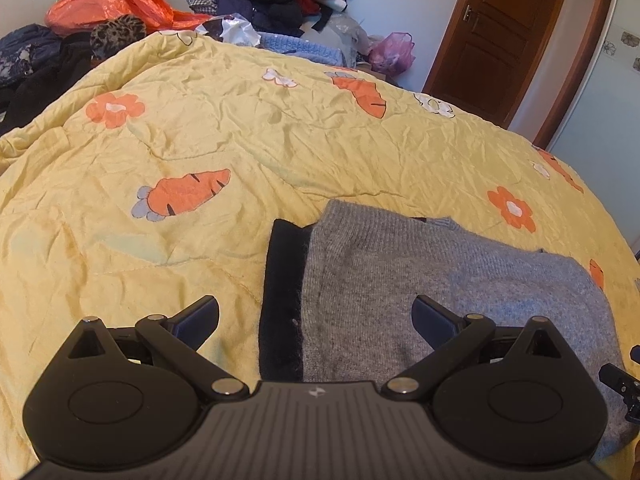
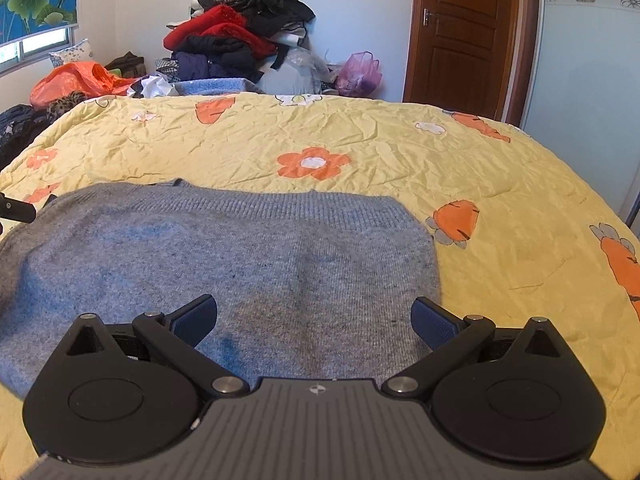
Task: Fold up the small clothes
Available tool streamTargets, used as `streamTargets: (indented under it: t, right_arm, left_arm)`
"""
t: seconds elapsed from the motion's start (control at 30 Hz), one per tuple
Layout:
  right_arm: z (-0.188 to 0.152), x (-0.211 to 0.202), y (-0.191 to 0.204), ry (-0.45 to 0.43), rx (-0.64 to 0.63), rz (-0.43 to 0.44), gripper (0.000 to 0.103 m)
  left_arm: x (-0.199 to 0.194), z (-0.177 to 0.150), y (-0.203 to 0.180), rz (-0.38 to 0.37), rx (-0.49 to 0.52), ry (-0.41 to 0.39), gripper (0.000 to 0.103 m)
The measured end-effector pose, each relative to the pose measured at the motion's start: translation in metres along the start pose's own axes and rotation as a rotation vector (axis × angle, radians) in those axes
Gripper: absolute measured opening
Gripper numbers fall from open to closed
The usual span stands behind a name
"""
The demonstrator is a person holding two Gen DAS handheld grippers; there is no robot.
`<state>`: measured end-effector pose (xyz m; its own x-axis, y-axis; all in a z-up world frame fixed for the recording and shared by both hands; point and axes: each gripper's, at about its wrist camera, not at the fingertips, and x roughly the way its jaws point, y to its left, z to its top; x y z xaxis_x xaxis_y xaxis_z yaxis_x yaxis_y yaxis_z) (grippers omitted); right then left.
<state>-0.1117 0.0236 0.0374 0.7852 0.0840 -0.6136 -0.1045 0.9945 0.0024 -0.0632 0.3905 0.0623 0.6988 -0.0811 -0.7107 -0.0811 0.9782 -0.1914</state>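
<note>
The grey sweater (image 2: 224,264) lies flat on the yellow quilt (image 2: 400,160) covering the bed, with a black garment (image 1: 280,292) touching its left edge; the left gripper (image 1: 316,320) hangs over that edge, jaws spread, holding nothing; the right gripper (image 2: 314,320) hangs over the sweater's near right part, jaws spread, empty; a clothes pile (image 2: 240,32) sits beyond the bed.

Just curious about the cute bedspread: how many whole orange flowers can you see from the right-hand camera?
2. One orange flower sits mid-quilt beyond the grey sweater; a paler one lies near the quilt's left edge. The sweater may hide more.
</note>
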Motion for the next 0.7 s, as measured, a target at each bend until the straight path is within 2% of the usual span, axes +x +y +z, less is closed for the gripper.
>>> streamTargets:
  t: [0.33, 0.53, 0.7]
  right_arm:
    - [0.001, 0.011, -0.003, 0.008, 0.008, 0.006, 0.103]
    - [-0.006, 0.012, -0.013, -0.026, 0.012, 0.052, 0.103]
    - [-0.013, 0.022, -0.023, -0.026, 0.029, 0.058, 0.103]
  left_arm:
    - [0.008, -0.001, 0.006, 0.000, -0.013, 0.009, 0.103]
    - [0.007, -0.005, 0.011, -0.019, -0.015, 0.003, 0.103]
    - [0.014, -0.005, 0.026, -0.041, -0.059, -0.001, 0.103]
